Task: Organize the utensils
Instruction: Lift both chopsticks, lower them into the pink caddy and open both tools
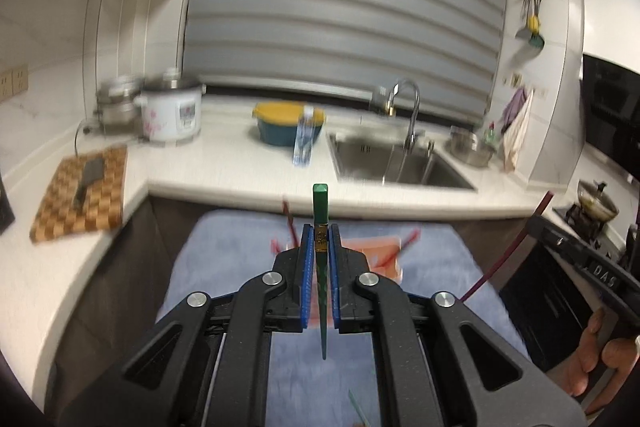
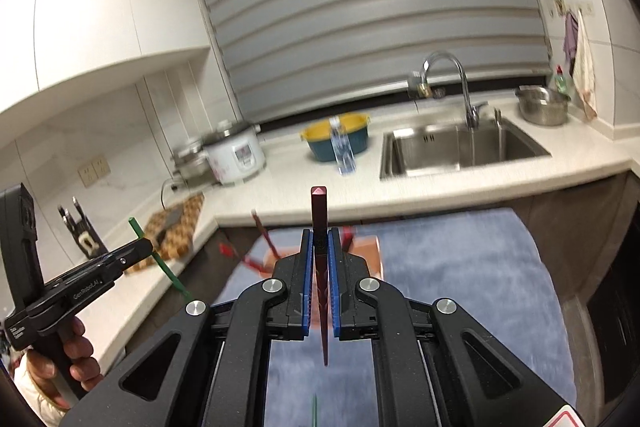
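The left gripper (image 1: 320, 239) had its jaws clamped on a green chopstick (image 1: 320, 203), the right gripper (image 2: 320, 239) on a maroon chopstick (image 2: 319, 211), both mid-frame above the tray (image 1: 384, 247); carrying step, next needing a sorted drop-off.

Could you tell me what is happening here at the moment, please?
A person holds a pair of tongs in each hand above a blue mat beside the kitchen counter. The left tongs are shut on a green chopstick, the right tongs on a dark red chopstick. More red chopsticks lie around a pink tray below.
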A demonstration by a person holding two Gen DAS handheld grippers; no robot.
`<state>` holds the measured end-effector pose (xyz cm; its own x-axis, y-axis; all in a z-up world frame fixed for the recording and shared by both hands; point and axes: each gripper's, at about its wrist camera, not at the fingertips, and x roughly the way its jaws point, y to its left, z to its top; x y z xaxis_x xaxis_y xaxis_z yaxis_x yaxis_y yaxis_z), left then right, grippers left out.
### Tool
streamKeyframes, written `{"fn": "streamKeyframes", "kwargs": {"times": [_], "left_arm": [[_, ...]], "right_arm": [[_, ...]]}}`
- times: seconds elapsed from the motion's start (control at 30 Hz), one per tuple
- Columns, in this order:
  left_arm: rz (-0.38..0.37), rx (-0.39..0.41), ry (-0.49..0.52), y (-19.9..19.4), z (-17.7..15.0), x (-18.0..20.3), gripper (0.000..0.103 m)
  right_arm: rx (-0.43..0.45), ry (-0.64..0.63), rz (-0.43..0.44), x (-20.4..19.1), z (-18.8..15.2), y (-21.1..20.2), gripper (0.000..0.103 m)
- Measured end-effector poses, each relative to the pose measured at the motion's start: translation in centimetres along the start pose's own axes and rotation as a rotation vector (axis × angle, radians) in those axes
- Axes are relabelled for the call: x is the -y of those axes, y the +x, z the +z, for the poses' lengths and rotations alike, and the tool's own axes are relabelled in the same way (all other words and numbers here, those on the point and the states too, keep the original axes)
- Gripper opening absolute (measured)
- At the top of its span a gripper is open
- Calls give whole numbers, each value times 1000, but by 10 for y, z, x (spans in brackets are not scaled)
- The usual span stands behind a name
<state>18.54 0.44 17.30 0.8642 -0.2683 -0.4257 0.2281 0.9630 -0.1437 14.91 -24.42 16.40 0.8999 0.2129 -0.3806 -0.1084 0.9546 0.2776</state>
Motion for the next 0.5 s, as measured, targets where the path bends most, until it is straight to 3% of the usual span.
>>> {"fn": "streamKeyframes", "kwargs": {"times": [0.23, 0.5], "left_arm": [[21, 121, 3, 18, 60, -2, 7], [46, 114, 0, 67, 75, -8, 7]], "right_arm": [[87, -23, 11, -13, 51, 28, 7], [101, -27, 16, -15, 73, 71, 7]]}}
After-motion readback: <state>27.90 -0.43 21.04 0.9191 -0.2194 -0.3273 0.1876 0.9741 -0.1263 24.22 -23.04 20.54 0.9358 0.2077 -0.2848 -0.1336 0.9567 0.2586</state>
